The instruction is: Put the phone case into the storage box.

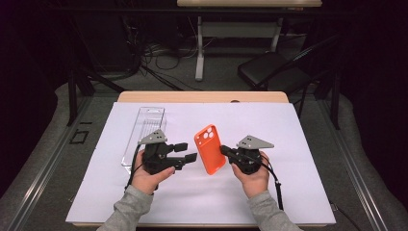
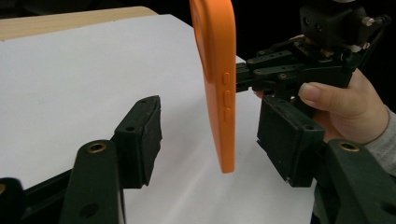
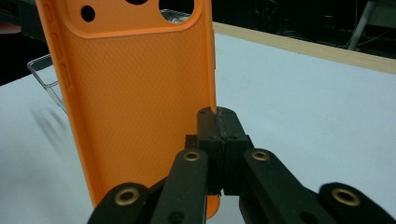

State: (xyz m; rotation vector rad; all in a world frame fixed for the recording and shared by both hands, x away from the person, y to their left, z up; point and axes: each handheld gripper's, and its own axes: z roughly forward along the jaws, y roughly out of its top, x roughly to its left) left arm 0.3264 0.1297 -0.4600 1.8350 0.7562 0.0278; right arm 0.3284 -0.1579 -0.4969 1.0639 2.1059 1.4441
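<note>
Here the right claw is clenched on the side edge of the orange phone case, which is held upright above the white sheet on the table, its lower end just clear of the sheet. The left claw is spread wide, one pad on each side of the case, with neither pad touching it in the left gripper view. The step in hand is judged to be a handover or a two-claw hold. For this to be done well, the left claw should be centred so that both pads meet the flat faces together, below the side buttons, and closed gently, since a soft case is likely to bend or twist under a hard pinch. The right claw's grip is best kept until the left one is seen to be firm. Farther out, a clear plastic box lies on the sheet beside the left hand, well apart from the case.
</note>
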